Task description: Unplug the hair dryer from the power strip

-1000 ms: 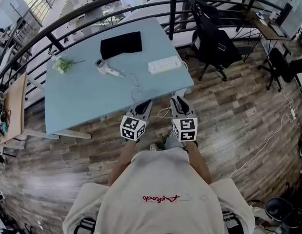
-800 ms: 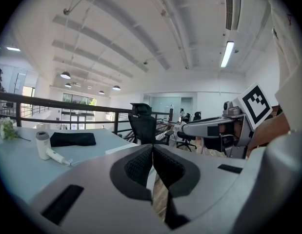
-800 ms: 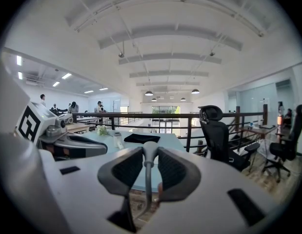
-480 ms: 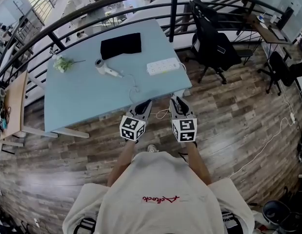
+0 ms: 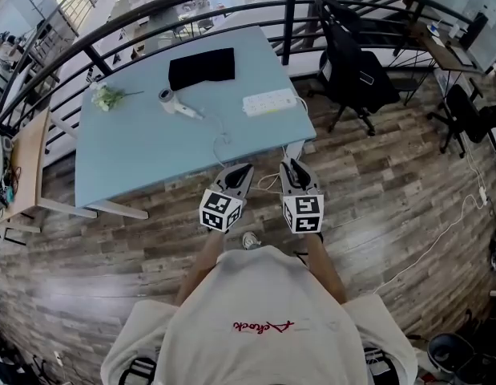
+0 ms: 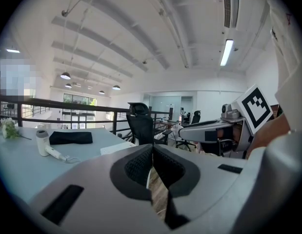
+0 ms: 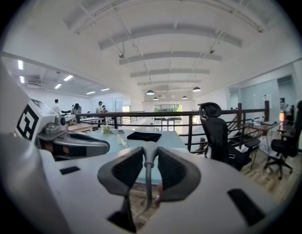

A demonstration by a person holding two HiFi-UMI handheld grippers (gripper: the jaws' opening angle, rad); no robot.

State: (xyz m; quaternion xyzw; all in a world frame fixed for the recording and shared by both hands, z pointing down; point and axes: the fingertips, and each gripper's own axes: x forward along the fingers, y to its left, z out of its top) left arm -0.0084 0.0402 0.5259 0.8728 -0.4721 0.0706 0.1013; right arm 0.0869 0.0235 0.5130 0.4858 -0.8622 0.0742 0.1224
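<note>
A white hair dryer (image 5: 174, 103) lies on the light blue table (image 5: 135, 159), its cord (image 5: 219, 139) trailing toward the near edge. The white power strip (image 5: 269, 102) lies to its right, near the table's right edge. Both grippers hover side by side in front of the table's near edge, well short of the strip. My left gripper (image 5: 235, 175) is shut with nothing between its pads (image 6: 141, 162). My right gripper (image 5: 292, 171) holds nothing, its pads (image 7: 129, 167) standing a narrow gap apart. The left gripper view shows the dryer (image 6: 43, 143) and the strip (image 6: 122, 149) ahead.
A black cloth (image 5: 201, 68) and a sprig of flowers (image 5: 107, 96) lie at the table's far side, before a dark railing (image 5: 111, 30). A black office chair (image 5: 352, 70) stands right of the table. A white cable (image 5: 272, 184) hangs below the near edge.
Both grippers have edged a little toward the table, staying side by side. Their jaws look unchanged, and nothing on the table has moved.
</note>
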